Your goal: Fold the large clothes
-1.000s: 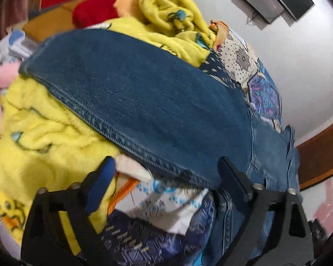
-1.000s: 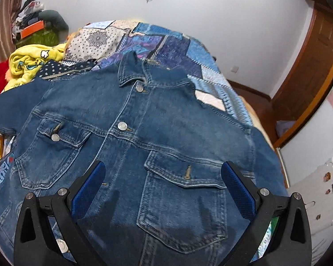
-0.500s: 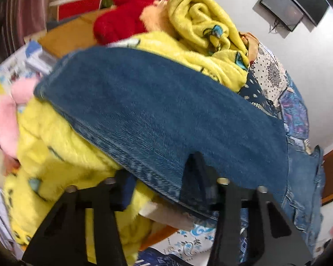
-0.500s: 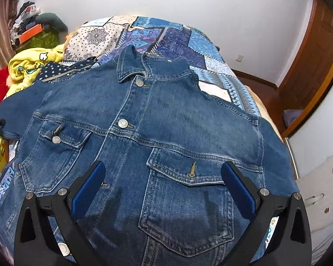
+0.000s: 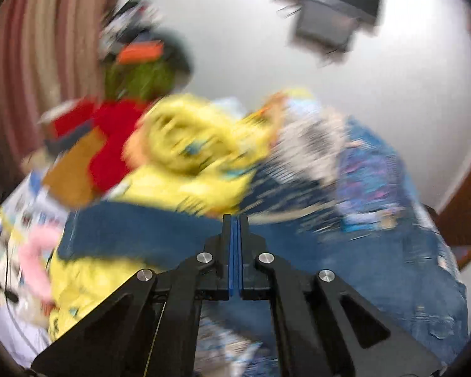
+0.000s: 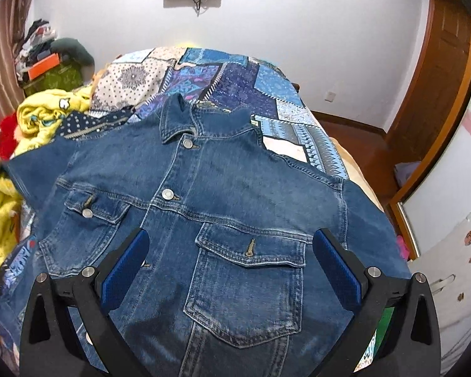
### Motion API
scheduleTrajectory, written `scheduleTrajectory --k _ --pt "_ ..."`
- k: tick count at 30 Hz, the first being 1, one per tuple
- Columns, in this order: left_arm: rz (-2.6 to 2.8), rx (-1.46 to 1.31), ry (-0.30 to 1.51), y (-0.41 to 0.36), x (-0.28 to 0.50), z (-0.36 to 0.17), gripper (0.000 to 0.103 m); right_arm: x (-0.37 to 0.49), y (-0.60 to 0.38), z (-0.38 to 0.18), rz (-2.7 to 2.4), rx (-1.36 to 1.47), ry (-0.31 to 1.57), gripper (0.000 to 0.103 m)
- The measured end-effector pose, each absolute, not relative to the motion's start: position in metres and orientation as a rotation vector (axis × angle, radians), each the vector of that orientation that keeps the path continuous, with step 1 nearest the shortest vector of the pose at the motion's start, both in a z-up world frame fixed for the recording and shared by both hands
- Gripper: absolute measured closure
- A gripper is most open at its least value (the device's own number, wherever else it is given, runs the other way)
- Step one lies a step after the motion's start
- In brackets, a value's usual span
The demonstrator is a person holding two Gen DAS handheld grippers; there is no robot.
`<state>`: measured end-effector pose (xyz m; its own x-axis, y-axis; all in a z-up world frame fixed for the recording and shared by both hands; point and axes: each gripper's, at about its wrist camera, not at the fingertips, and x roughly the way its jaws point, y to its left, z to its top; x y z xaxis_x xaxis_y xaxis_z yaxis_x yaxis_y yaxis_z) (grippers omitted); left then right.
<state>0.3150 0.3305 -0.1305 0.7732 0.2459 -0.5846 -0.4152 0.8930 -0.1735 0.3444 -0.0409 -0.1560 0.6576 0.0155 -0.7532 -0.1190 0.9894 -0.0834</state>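
1. The left gripper [image 5: 235, 226], open around the sleeve edge a second ago and closing half a second ago, now has its blue pads pressed together at centre frame. Denim runs up to and under the pads, so I judge it clenched on the sleeve [image 5: 135, 235] of the denim jacket [image 6: 223, 207], though the whole left wrist view is smeared by motion.
2. That blur, absent in the earlier pictures, suggests the hand is swinging with the sleeve: probably the first fold, bringing the sleeve in over the front.
3. The right gripper [image 6: 232, 270] is unchanged: jaws wide apart, holding nothing, hovering over the chest pocket [image 6: 245, 286] in the lower middle of its frame.
4. The jacket lies face up, buttoned, collar toward the top of the frame, across the patchwork quilt [image 6: 235, 88].
5. Edges: the far sleeve drapes over the bed's side at right, the held sleeve ends at left beside the yellow blanket [image 6: 3, 213].
6. Room: the jacket's front is clear for the sleeve to land; the left side is crowded by the blanket and a red plush toy [image 5: 116, 144], which could snag.
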Motion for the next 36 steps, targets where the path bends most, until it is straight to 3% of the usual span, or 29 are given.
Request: scheduleTrajectory --k 6,8,10,12,13,19,25,34,36 --pt "0.148 -0.136 0.539 0.229 0.335 -0.084 0.102 0.336 -0.052 -0.147 0.073 -0.112 0.814 0.000" --pt "0.111 -0.130 0.578 0.210 0.342 -0.088 0.096 0.331 -0.058 -0.144 0.077 -0.103 0.800 0.000" --pt "0.082 -0.142 0.624 0.202 0.344 -0.097 0.078 0.329 -0.064 -0.142 0.077 -0.095 0.792 0.000" --pt "0.083 -0.162 0.656 0.202 0.345 -0.107 0.034 0.328 -0.069 -0.141 0.076 -0.086 0.788 0.000" --pt "0.099 -0.176 0.660 0.204 0.342 -0.112 0.030 0.328 -0.072 -0.141 0.075 -0.081 0.788 0.000" --pt "0.205 -0.270 0.727 0.257 0.314 -0.140 0.022 0.333 -0.081 -0.149 0.062 -0.042 0.815 0.000" --pt "0.295 -0.547 0.781 0.353 0.280 -0.182 0.022 0.340 -0.074 -0.156 0.052 -0.042 0.845 0.000" --pt "0.223 -0.959 0.710 0.447 0.250 -0.235 0.023 0.351 -0.049 -0.164 0.040 -0.136 0.869 0.000" --pt "0.228 -0.977 0.713 0.457 0.253 -0.243 0.029 0.353 -0.042 -0.166 0.044 -0.158 0.876 0.000"
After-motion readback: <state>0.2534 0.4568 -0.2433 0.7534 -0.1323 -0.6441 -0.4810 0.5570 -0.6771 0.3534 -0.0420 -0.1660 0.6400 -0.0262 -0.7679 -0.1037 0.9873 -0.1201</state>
